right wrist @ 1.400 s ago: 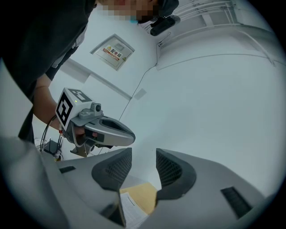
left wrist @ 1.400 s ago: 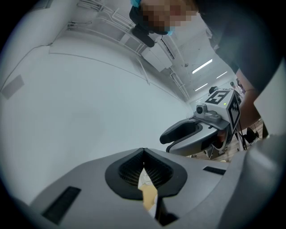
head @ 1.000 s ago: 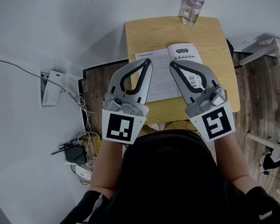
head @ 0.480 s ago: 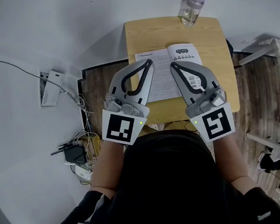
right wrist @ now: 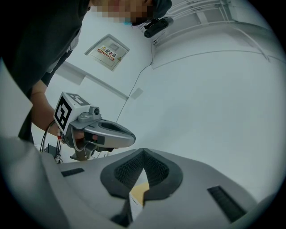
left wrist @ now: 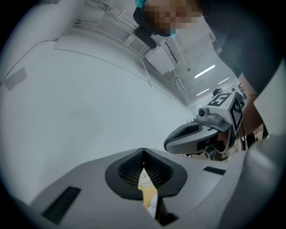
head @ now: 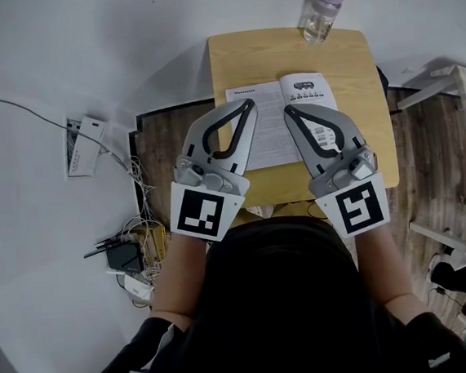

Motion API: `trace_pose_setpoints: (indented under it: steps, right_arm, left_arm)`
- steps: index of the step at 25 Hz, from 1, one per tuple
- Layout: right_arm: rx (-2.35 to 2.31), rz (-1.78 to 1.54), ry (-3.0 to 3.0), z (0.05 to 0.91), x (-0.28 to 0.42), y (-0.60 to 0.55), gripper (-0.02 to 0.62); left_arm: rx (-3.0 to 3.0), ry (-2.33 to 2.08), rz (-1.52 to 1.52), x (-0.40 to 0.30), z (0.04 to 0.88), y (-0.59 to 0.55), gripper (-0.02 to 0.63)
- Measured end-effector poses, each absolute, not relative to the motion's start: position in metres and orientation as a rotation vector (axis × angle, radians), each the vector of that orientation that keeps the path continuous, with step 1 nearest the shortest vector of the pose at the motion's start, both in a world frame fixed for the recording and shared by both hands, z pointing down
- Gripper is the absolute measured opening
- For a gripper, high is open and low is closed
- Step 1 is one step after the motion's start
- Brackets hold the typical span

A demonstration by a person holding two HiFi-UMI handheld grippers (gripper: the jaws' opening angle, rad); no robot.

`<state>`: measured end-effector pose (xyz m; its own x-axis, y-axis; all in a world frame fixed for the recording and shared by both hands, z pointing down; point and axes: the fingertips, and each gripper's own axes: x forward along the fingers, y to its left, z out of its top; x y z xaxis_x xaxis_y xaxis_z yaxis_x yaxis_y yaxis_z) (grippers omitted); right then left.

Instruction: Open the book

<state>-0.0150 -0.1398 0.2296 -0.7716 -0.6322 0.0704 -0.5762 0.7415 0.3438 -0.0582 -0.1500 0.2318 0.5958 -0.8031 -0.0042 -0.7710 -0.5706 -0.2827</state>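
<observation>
The left gripper (head: 249,104) hovers over the book's left edge, its jaws closed tip to tip with nothing between them. The book (head: 272,129) lies open and flat on the table (head: 286,53), both pages showing, with a bottle (head: 320,7) beyond it at the far edge. The right gripper (head: 289,110) hangs over the right page, likewise closed and empty. Over the last second nothing has really shifted: both grippers stay put and the pages lie as they did. I judge the opening done.
</observation>
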Motion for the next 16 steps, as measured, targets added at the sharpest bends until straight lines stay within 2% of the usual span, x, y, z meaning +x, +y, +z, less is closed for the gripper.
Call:
trace_pose_setpoints:
  steps: [16]
  right_arm:
    - [0.985,-0.456,-2.765,0.2275,-0.0173,-0.1413,0.028]
  left_arm:
    - [-2.544,1.279,-0.198,-0.0609,0.2313,-0.1506,0.011]
